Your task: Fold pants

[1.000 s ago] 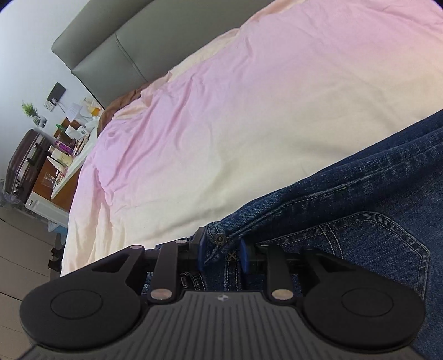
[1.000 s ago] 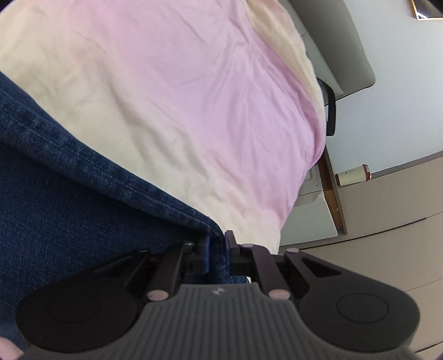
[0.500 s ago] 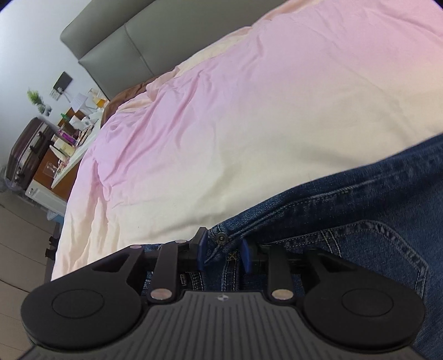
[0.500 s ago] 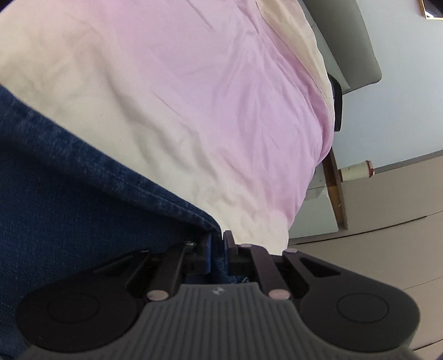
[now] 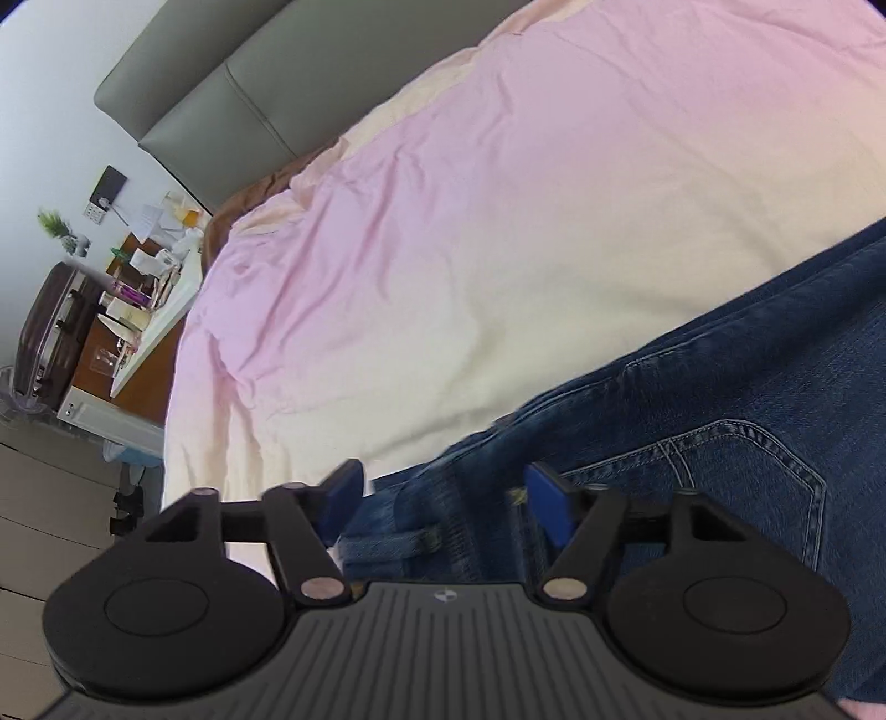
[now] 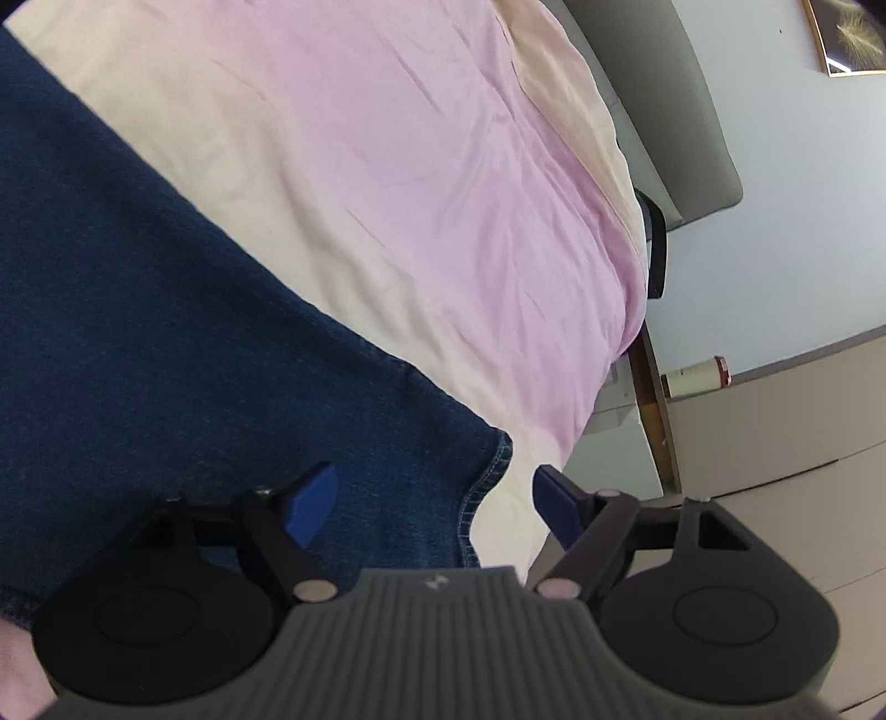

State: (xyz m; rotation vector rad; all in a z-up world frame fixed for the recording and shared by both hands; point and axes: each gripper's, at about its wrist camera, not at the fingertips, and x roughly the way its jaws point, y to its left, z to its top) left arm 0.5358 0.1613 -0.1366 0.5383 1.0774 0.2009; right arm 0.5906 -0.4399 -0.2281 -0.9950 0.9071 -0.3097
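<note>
Dark blue denim, the pants (image 5: pixel 720 443) lie flat on the bed (image 5: pixel 498 221), spread over its pink and cream cover near the close edge. In the left wrist view a back pocket with pale double stitching shows, and the waistband with a belt loop sits between the fingers. The left gripper (image 5: pixel 443 490) stands wide open above that waistband, its blue pads apart on either side and holding nothing. In the right wrist view the cloth is plain and smooth, ending in a stitched hem corner that curves just short of the mattress edge. The right gripper (image 6: pixel 434 490) is likewise spread wide, one pad over the denim, the other over the cream cover, gripping nothing.

A grey padded headboard (image 5: pixel 249 83) runs behind the bed. Beyond the left side stand a cluttered bedside table (image 5: pixel 144 288) and a dark suitcase (image 5: pixel 50 332). On the right side a framed picture (image 6: pixel 847 39) hangs on the pale wall, and a cream cylinder (image 6: pixel 695 376) rests on a beige ledge
</note>
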